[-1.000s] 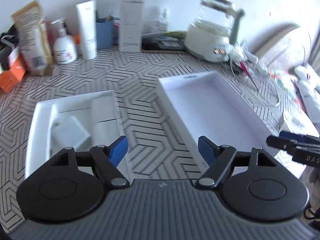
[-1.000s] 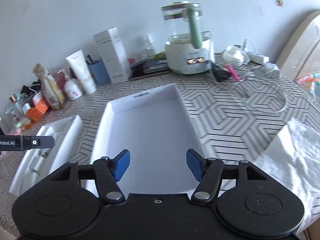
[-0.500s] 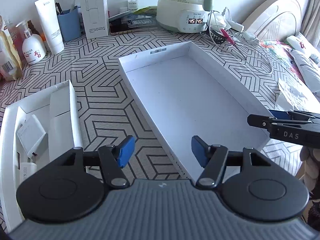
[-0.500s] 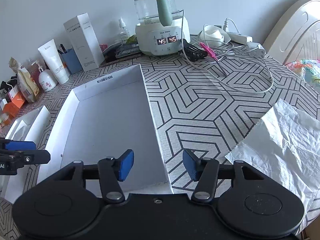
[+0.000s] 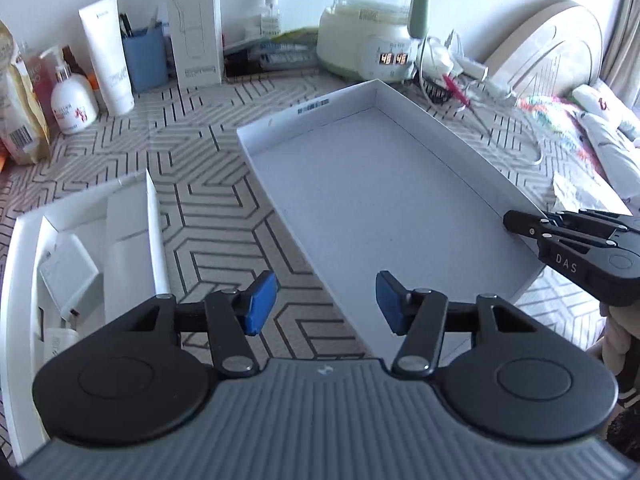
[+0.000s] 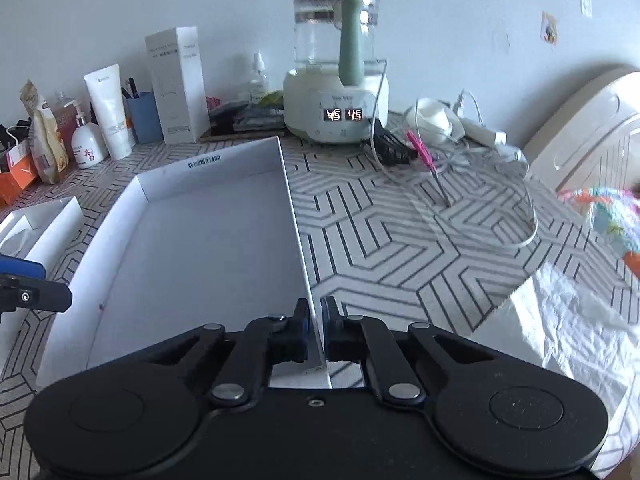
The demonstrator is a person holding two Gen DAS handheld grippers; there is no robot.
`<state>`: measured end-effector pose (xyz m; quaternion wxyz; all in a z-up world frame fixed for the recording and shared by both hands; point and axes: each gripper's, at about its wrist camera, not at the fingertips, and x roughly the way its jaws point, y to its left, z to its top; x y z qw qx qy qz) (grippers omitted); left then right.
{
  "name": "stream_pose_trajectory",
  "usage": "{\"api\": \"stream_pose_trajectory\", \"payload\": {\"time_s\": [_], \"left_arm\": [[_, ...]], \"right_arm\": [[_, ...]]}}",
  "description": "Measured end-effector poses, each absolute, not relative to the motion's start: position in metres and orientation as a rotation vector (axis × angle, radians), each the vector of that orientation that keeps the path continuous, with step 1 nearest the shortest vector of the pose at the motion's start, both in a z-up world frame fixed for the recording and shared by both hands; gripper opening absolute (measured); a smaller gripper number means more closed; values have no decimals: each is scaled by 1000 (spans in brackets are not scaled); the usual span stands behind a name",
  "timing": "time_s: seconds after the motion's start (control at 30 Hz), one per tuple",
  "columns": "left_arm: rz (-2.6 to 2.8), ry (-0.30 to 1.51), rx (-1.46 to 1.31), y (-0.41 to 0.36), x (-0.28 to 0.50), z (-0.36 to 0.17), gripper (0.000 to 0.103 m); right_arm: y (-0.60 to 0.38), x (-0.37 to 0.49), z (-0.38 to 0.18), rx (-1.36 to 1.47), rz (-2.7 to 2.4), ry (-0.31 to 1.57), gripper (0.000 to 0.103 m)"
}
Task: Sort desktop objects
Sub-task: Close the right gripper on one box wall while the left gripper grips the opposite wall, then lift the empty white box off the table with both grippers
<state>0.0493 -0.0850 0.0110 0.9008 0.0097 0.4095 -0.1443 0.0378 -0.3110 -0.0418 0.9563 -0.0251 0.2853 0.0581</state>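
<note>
A shallow white box (image 5: 380, 200) lies open on the patterned table, with nothing inside. My left gripper (image 5: 326, 304) straddles the box's left wall near its front corner. Its jaws are closing, with the wall between the blue pads (image 5: 262, 300) but untouched by them. My right gripper (image 6: 317, 326) is shut on the right wall of the box (image 6: 200, 248), close to the front corner. In the left wrist view the right gripper (image 5: 520, 224) reaches in from the right onto that wall. One finger (image 6: 40, 300) of the left gripper shows at the left edge of the right wrist view.
A second white tray (image 5: 24, 248) holding white packets lies to the left. Along the back stand a kettle (image 6: 336, 80), a tall white carton (image 5: 196, 24), a blue cup (image 5: 146, 56), a tube and bottles. Cables (image 6: 480, 168) and a white bag (image 6: 560, 340) lie on the right.
The right gripper's jaws have gone from wide open to shut on the box's right wall. The left jaws have narrowed around the left wall, and that gripper has shifted slightly.
</note>
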Motion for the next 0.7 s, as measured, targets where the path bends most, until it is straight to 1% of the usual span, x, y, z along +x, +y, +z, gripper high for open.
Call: {"api": "stream_pose_trajectory", "payload": {"time_s": [0.1, 0.3, 0.37, 0.53, 0.7], "left_arm": [[-323, 824, -42, -80, 48, 21, 54], [-394, 847, -362, -59, 69, 34, 57], [-398, 840, -414, -63, 86, 41, 57], [-382, 711, -298, -89, 110, 67, 56], [-366, 755, -205, -111, 125, 61, 57]], "right_arm": [[-293, 30, -23, -161, 104, 512, 6], [-243, 0, 4, -407, 84, 393, 6], [-231, -7, 7, -457, 81, 376, 6], [-218, -13, 10, -479, 96, 369, 6], [-213, -18, 9, -490, 116, 361, 5]]}}
